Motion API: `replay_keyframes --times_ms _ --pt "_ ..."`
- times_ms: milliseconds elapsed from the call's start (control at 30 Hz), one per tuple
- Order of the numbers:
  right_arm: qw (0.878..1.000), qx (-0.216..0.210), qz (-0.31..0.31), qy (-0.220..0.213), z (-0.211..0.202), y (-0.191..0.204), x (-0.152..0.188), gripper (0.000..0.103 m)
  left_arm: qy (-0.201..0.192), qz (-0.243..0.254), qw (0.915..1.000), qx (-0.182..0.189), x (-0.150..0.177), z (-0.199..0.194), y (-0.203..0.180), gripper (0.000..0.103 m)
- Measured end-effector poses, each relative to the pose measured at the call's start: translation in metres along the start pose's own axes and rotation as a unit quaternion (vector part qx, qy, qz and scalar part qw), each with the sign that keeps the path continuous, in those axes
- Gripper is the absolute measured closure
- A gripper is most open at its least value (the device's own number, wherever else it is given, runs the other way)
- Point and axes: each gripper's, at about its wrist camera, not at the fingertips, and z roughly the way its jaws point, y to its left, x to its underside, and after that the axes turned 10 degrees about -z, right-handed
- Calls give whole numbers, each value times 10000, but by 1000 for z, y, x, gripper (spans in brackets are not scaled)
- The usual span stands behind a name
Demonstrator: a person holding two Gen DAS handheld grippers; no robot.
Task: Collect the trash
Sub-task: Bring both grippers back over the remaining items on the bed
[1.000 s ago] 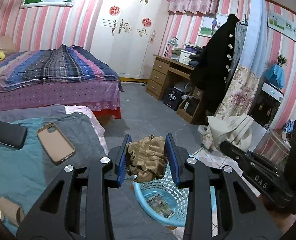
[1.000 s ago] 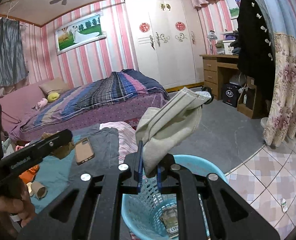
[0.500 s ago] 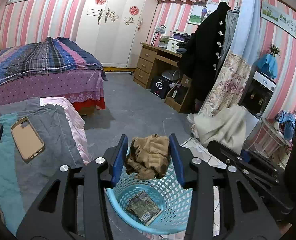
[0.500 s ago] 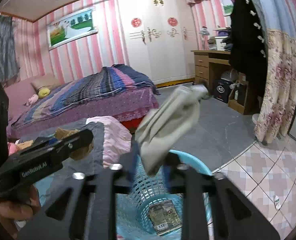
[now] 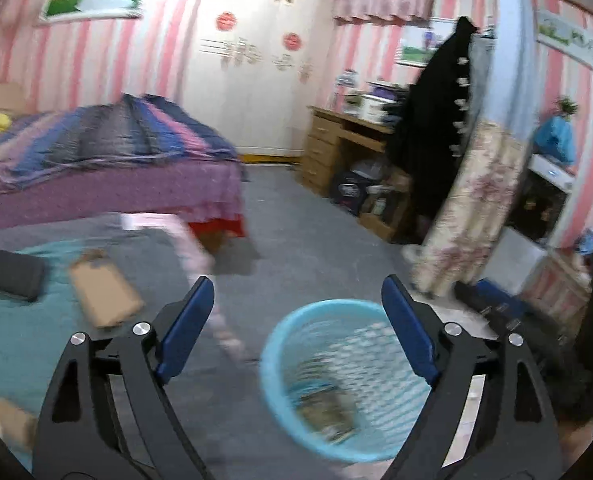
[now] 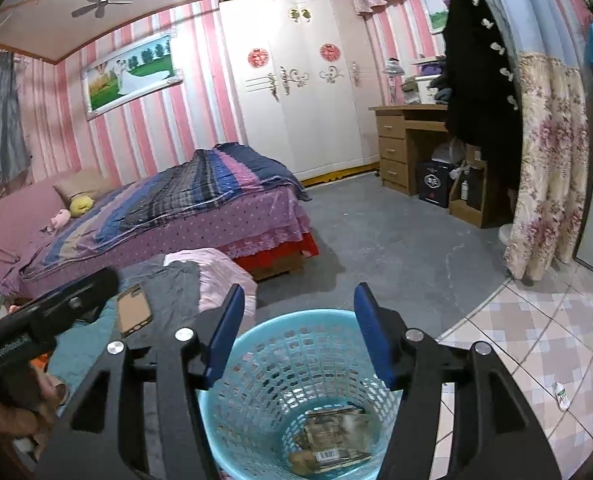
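Trash basket: the light-blue mesh basket (image 6: 296, 392) stands on the floor at the seam of grey carpet and patterned tile, directly below the right gripper; in the left wrist view the same basket (image 5: 336, 384) sits lower right of centre, blurred.
Trash inside: a flattened printed packet (image 6: 336, 432) lies at the bottom of the basket, with something brownish just beside it that is too small to tell.
Right gripper: the right gripper (image 6: 296, 336) has its blue-padded fingers spread wide and nothing between them; it hangs over the basket's mouth.
Left gripper: the left gripper (image 5: 296, 336) is likewise spread wide and bare, with the basket between and below its right finger; the view is smeared with motion blur.
Left gripper seen from the right: its black body (image 6: 44, 320) shows at the left edge, held in a hand (image 6: 16, 404).
Near bedding: a grey and teal cover (image 6: 172, 296) with a pink cloth (image 6: 216, 276) lies left of the basket.
Phone: a phone in a tan case (image 6: 133, 310) rests on the grey cover; in the left wrist view it (image 5: 104, 292) lies near a dark pouch (image 5: 14, 274).
Bed: a purple bed with a striped blanket (image 6: 184, 196) stands beyond.
Wardrobe: a white wardrobe (image 6: 296, 80) is against the striped wall.
Desk: a wooden desk (image 6: 408, 136) stands at right, beside a hanging black coat (image 6: 476, 60) and a floral curtain (image 6: 548, 160).
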Motion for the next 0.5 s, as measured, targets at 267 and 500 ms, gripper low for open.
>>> replay_keyframes --times_ms 267,500 --pt "9970 -697 -318 -91 10 59 -3 40 -559 37 9816 -1826 2 -89 124 15" --pt "9837 -1439 -1076 37 23 169 2 32 -291 -814 9482 -3058 22 -148 262 14"
